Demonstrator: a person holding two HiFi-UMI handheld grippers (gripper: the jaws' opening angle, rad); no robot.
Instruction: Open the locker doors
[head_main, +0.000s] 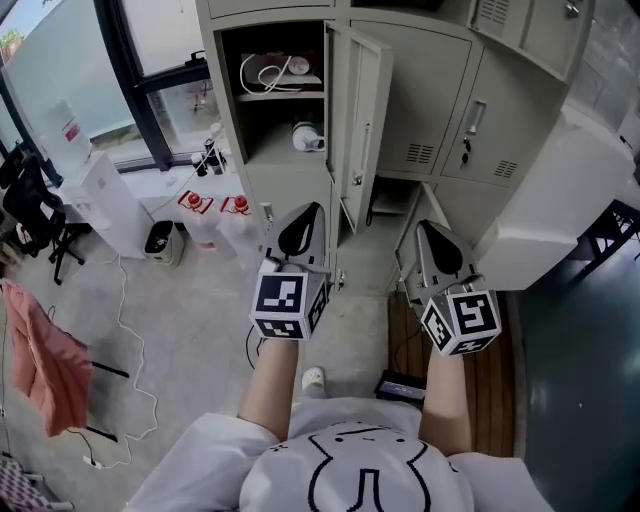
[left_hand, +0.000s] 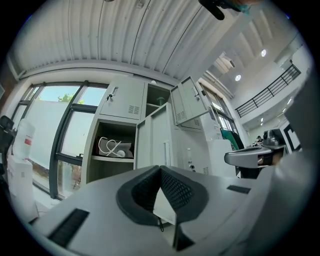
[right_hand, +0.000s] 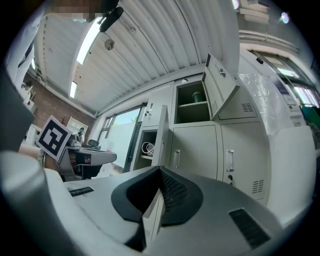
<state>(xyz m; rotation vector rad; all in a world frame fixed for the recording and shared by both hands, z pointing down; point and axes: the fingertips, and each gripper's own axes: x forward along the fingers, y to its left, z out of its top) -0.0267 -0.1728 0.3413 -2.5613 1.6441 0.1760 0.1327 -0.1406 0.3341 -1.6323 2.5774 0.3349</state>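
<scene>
A bank of beige lockers (head_main: 425, 90) fills the top of the head view. One upper door (head_main: 362, 110) stands swung open beside a compartment holding a coiled white cable (head_main: 270, 72). My left gripper (head_main: 305, 212) is low at the left column, shut on the edge of a lower locker door (left_hand: 167, 207), which shows as a pale strip between the pads. My right gripper (head_main: 425, 228) is at the lower middle locker, shut on the thin edge of its door (right_hand: 150, 215). In the right gripper view a top locker (right_hand: 192, 102) also stands open.
A large white block (head_main: 560, 200) stands right of the lockers, and a wooden platform (head_main: 490, 370) lies beneath it. On the left are windows, a black chair (head_main: 30, 200), a white cabinet (head_main: 100, 200), a black bin (head_main: 160, 240), floor cables and a salmon cloth (head_main: 45, 360).
</scene>
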